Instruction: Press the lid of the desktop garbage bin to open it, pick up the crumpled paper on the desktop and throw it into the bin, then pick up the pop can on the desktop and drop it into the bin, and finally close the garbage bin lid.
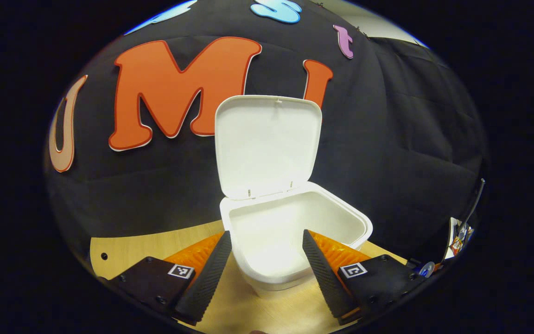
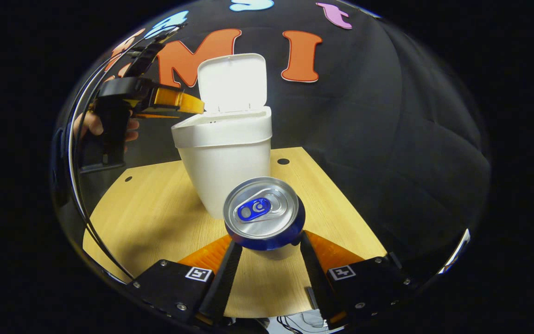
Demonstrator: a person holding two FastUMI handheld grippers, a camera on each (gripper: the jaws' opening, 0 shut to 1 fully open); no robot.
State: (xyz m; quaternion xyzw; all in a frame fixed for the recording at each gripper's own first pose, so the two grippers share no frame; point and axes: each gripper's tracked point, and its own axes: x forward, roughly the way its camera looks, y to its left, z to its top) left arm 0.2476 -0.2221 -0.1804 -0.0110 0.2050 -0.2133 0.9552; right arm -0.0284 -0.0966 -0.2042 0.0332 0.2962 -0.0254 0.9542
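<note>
White bin lid up | left tool released | right tool grasping can

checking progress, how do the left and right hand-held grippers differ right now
The left hand-held gripper is open and empty; the right hand-held gripper is shut on the pop can. The left hovers at the rim of the open bin, above the table; the right sits lower, in front of the bin. Both face the bin.

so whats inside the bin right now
The bin, lid up, shows bare white walls in the left gripper view; its floor is washed out, so crumpled paper there cannot be told.
</note>
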